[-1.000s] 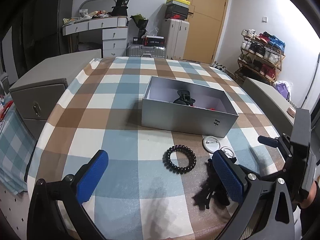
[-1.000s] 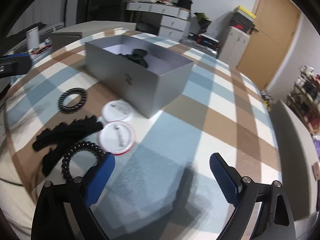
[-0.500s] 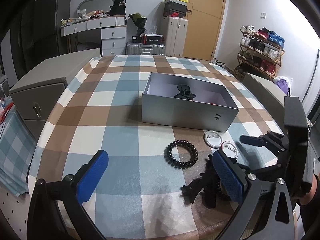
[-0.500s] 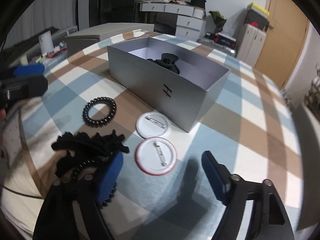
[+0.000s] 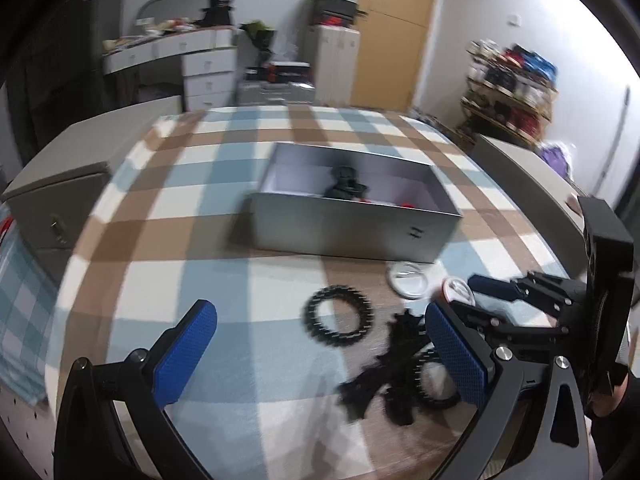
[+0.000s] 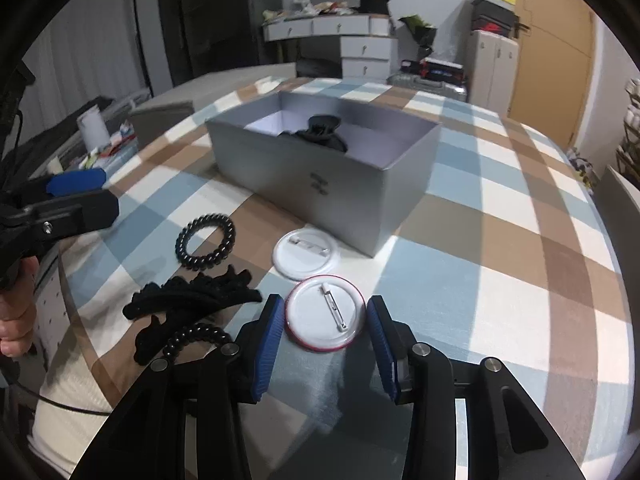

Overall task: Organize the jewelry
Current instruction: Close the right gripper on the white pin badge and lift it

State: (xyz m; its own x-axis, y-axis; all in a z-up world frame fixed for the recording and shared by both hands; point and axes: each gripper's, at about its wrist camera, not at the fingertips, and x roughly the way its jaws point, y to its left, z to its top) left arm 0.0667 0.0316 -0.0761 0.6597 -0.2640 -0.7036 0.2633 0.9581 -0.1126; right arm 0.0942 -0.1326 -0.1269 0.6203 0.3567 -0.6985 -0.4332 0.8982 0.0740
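Note:
A red-rimmed pin badge lies face down on the checked tablecloth, between the fingers of my right gripper. The jaws are closing, and their blue pads stand just at the badge's rim. Beside it lie a white badge, a black coil hair tie, a black claw clip and a second coil tie. The grey box behind them holds another black clip. My left gripper hovers open over the table, nothing in it, with the coil tie beyond it.
A grey cabinet stands off the table's left edge and a grey ledge off its right. A hand holds the left gripper at the left of the right wrist view. Dressers and a shoe rack stand far behind.
My right gripper has swung over the red-rimmed badge and its jaws have narrowed from wide apart to the badge's rim. The left gripper has stayed open and almost still.

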